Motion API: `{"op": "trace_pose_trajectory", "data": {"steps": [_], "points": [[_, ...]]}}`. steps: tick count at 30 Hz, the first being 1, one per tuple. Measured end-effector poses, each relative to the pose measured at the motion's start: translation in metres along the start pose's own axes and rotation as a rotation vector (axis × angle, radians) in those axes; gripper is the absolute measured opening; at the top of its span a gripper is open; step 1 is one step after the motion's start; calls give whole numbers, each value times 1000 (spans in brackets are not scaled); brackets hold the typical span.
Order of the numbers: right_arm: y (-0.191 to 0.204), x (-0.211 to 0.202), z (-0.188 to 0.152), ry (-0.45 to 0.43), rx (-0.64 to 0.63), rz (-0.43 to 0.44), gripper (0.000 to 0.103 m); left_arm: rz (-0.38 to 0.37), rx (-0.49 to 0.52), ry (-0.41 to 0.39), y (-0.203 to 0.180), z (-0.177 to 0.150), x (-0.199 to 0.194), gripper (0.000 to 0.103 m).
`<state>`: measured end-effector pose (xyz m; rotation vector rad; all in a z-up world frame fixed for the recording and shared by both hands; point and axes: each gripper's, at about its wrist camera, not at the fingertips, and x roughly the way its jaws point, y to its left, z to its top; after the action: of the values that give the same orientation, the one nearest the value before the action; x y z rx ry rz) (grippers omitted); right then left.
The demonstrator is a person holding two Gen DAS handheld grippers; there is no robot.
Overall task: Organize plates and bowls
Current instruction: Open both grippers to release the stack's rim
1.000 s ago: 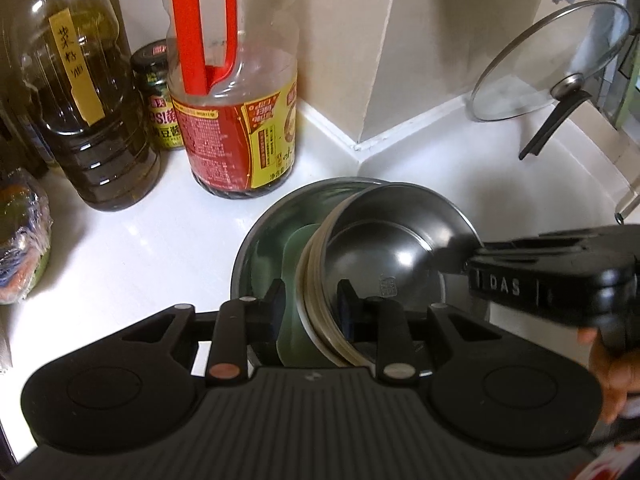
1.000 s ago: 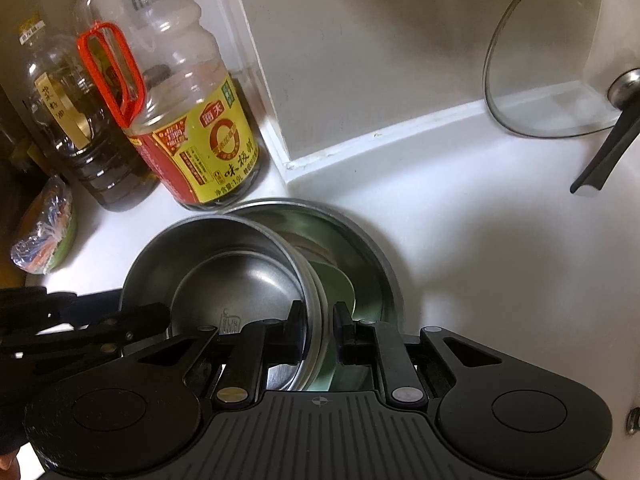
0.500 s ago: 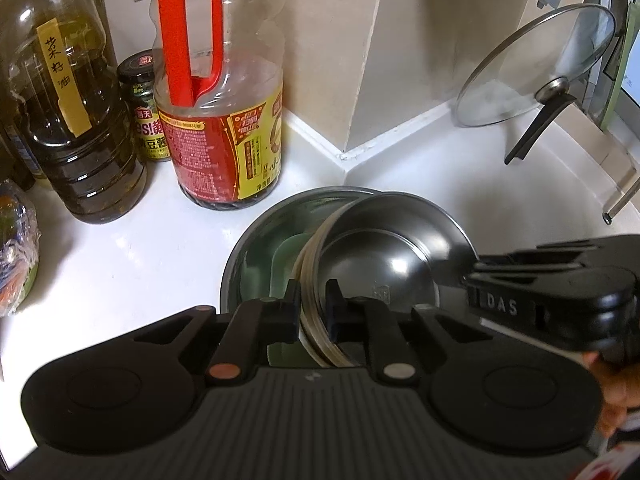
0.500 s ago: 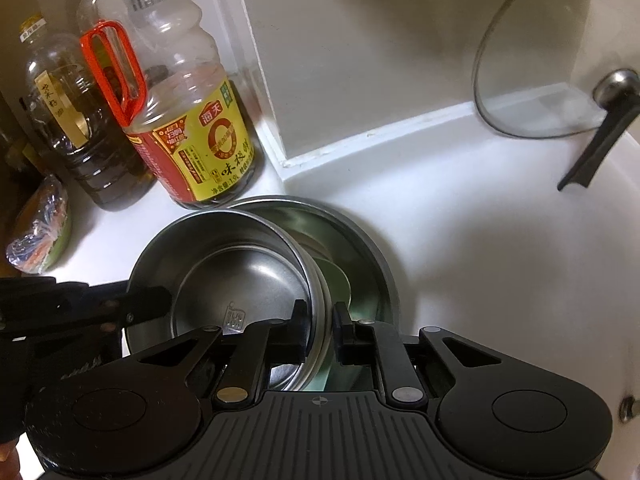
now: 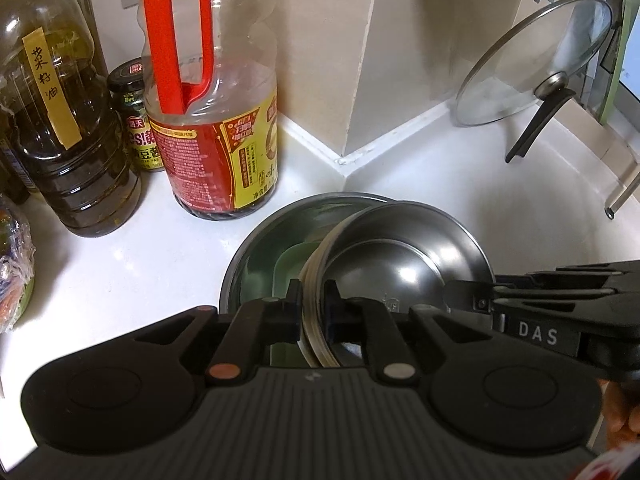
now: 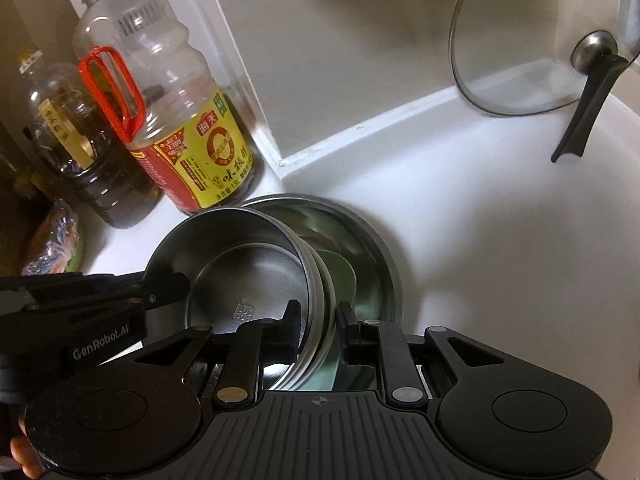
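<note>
A stack of small steel bowls (image 5: pixel 404 256) (image 6: pixel 248 268) is held tilted above a large steel bowl (image 5: pixel 260 248) (image 6: pixel 376 252) on the white counter. A green plate (image 5: pixel 294 268) (image 6: pixel 340 272) lies inside the large bowl. My left gripper (image 5: pixel 312 300) is shut on the stack's left rim. My right gripper (image 6: pixel 318 316) is shut on the opposite rim, and it shows in the left wrist view (image 5: pixel 520 300). The left gripper shows in the right wrist view (image 6: pixel 120 292).
A red-handled sauce bottle (image 5: pixel 212 120) (image 6: pixel 172 128), an oil bottle (image 5: pixel 60 120) (image 6: pixel 76 140) and a small jar (image 5: pixel 136 116) stand behind the bowls. A glass lid (image 5: pixel 532 64) (image 6: pixel 536 40) leans on the wall at right. A wrapped packet (image 5: pixel 12 264) lies at left.
Both grippers have lifted the stack of small bowls a little; the cameras rose and the bottles look slightly farther. Both grips are unchanged.
</note>
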<state>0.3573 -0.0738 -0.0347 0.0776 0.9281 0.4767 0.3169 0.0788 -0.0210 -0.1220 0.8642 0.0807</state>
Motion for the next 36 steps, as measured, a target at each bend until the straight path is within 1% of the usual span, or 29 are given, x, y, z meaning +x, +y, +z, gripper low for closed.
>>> {"op": "trace_pose_trajectory", "data": {"steps": [8, 10, 15, 19, 20, 21, 26, 31, 36], "points": [[1, -11, -4, -58, -32, 16, 18, 1, 36, -57, 0, 1, -17, 12], [-1, -15, -4, -78, -39, 32, 18, -2, 50, -69, 0, 1, -21, 12], [-8, -18, -3, -117, -42, 64, 18, -12, 57, -79, 3, 0, -23, 13], [-6, -18, -4, -144, -66, 85, 18, -16, 62, -72, 3, -1, -20, 12], [-6, -18, -4, -149, -68, 87, 12, -20, 63, -70, 3, -1, -19, 9], [-5, -18, -5, -154, -71, 83, 8, -24, 64, -72, 2, -1, -19, 9], [-1, -16, -1, -123, -82, 62, 7, -31, 68, -57, 3, 3, -16, 7], [-1, -14, 10, -74, -50, 52, 7, -37, 80, -31, 3, 7, -15, 6], [3, -9, 21, -24, -46, 29, 7, -37, 100, -20, 2, 6, -16, 7]]}}
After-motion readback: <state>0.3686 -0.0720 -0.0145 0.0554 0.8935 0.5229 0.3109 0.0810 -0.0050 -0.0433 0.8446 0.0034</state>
